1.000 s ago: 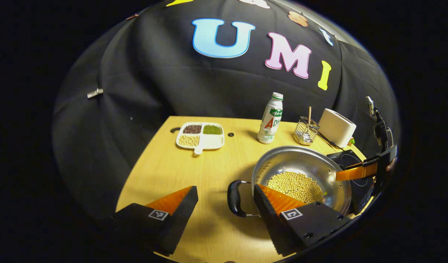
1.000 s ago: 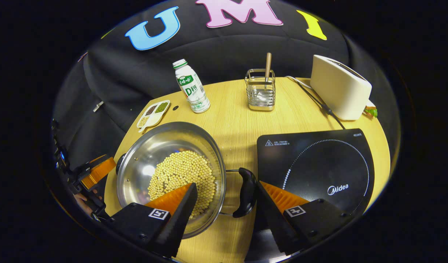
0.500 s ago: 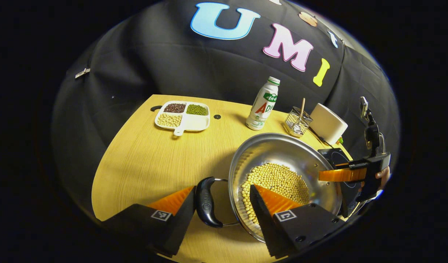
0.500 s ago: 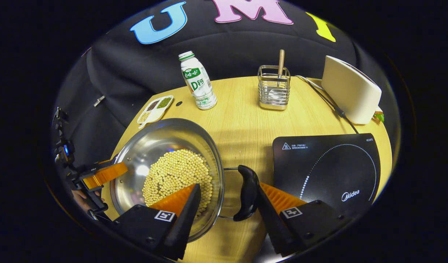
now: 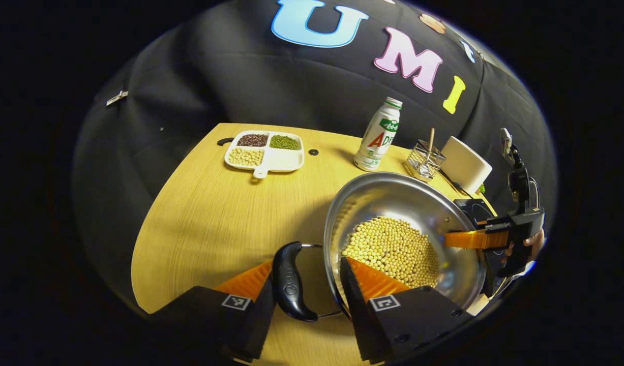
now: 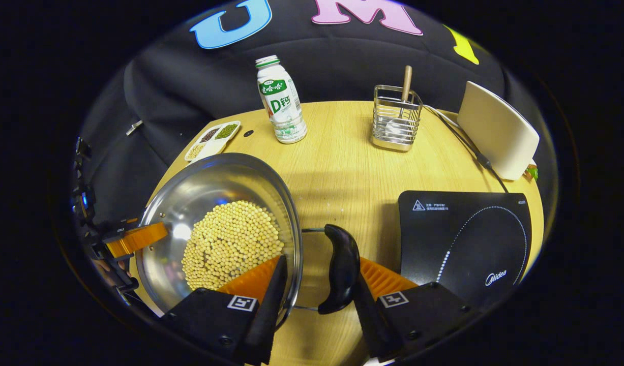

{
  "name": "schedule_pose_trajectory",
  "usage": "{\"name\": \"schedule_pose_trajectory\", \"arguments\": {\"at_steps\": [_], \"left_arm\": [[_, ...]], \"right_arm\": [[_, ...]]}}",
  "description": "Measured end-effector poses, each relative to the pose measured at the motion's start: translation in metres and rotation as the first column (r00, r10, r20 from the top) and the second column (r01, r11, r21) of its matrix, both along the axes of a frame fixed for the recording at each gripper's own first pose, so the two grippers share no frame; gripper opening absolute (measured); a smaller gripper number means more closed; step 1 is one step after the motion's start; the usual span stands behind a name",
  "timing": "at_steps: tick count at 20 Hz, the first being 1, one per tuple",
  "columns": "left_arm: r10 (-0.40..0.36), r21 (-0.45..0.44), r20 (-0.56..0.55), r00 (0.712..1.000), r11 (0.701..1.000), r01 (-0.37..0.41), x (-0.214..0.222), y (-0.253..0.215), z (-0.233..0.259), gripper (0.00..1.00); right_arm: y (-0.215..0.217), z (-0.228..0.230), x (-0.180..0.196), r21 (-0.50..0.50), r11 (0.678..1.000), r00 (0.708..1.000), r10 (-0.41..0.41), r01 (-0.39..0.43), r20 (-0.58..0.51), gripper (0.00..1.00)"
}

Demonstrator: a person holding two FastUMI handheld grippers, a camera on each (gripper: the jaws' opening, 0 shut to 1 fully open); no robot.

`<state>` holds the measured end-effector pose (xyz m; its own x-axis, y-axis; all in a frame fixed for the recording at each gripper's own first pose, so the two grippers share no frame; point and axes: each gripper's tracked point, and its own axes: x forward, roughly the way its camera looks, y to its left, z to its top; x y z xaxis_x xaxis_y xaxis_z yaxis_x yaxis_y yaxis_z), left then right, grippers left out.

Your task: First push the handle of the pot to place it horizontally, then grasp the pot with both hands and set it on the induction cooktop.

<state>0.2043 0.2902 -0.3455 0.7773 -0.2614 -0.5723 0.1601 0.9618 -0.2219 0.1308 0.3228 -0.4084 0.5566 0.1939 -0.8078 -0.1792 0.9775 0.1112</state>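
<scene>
A steel pot [image 5: 393, 198] [image 6: 210, 183] holding soybeans is on the left half of the wooden table [image 6: 342, 168]. My left gripper [image 5: 306, 264] straddles its black left handle [image 5: 289, 284], with one finger against the handle and the other inside the rim. My right gripper [image 6: 319, 262] holds the black right handle [image 6: 339, 269] the same way. Both are shut on the pot. Each gripper also appears across the pot in the other view, the right gripper [image 5: 474, 239] and the left gripper [image 6: 136, 239]. The black induction cooktop [image 6: 464, 239] [image 5: 477, 211] lies just right of the pot. I cannot tell whether the pot's base touches the table.
A white bottle [image 6: 281, 99] stands at the back, with a wire rack [image 6: 395, 119] holding a spoon to its right. A white toaster [image 6: 497, 132] with its cable sits behind the cooktop. A divided dish [image 5: 265, 152] of beans lies at the far left.
Both grippers moved in and narrowed around the pot's handles. The left handle went from beside the right finger to against the left finger. The background has shifted slightly in both views.
</scene>
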Motion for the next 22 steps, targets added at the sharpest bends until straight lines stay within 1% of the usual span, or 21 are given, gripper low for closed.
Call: {"name": "schedule_pose_trajectory", "arguments": {"at_steps": [1,3,5,7,8,10,11,13,14,16,17,18,22], "left_arm": [[0.017,-0.006,-0.004,1.0,1.0,-0.017,0.0,0.0,0.0,0.67],[0.018,-0.017,-0.003,1.0,1.0,-0.018,-0.001,0.0,-0.004,0.66],[0.015,-0.017,-0.008,1.0,1.0,-0.015,-0.005,0.005,-0.005,0.65],[0.025,-0.012,-0.01,1.0,1.0,-0.025,-0.007,0.006,-0.005,0.63],[0.03,-0.01,-0.012,0.999,0.999,-0.03,-0.006,0.006,-0.003,0.61],[0.029,-0.003,-0.008,1.0,1.0,-0.029,-0.01,0.002,-0.003,0.59],[0.032,-0.001,-0.008,0.999,0.999,-0.032,-0.012,0.001,-0.005,0.58],[0.035,0.01,-0.009,0.999,0.999,-0.035,-0.018,0.003,-0.002,0.59],[0.036,0.02,-0.012,0.999,0.999,-0.036,-0.023,0.002,0.0,0.58],[0.041,0.019,-0.001,0.999,0.999,-0.041,-0.03,0.002,0.008,0.58],[0.041,0.022,0.002,0.999,0.999,-0.041,-0.035,0.0,0.012,0.58],[0.042,0.023,0.007,0.999,0.999,-0.043,-0.04,-0.001,0.019,0.58],[0.043,0.019,0.013,0.999,0.999,-0.043,-0.067,-0.016,0.046,0.57]], "right_arm": [[0.002,-0.002,-0.001,0.001,1.0,1.0,0.001,-0.001,0.002,0.72],[0.001,-0.001,-0.002,0.01,1.0,1.0,-0.02,0.02,-0.011,0.69],[0.002,-0.004,-0.001,0.028,0.999,0.999,-0.032,0.033,-0.033,0.61],[0.001,-0.004,-0.002,0.032,0.999,0.998,-0.04,0.042,-0.037,0.63],[0.002,-0.004,-0.004,0.035,0.999,0.998,-0.038,0.04,-0.042,0.6],[0.001,-0.004,-0.006,0.026,0.999,0.999,-0.02,0.021,-0.04,0.6],[0.0,-0.001,-0.007,0.037,0.998,0.998,-0.044,0.045,-0.038,0.59],[0.002,-0.005,-0.012,0.029,0.999,0.999,-0.034,0.035,-0.04,0.51],[0.001,-0.002,-0.019,0.025,0.999,0.999,-0.034,0.035,-0.039,0.56],[0.001,0.007,-0.027,0.033,0.999,0.999,-0.036,0.037,-0.029,0.56],[-0.001,0.012,-0.031,0.038,0.999,0.999,-0.036,0.037,-0.027,0.51],[-0.003,0.019,-0.034,0.041,0.998,0.999,-0.037,0.038,-0.027,0.55],[-0.019,0.054,-0.054,0.05,0.998,0.999,-0.034,0.034,-0.017,0.55]]}}
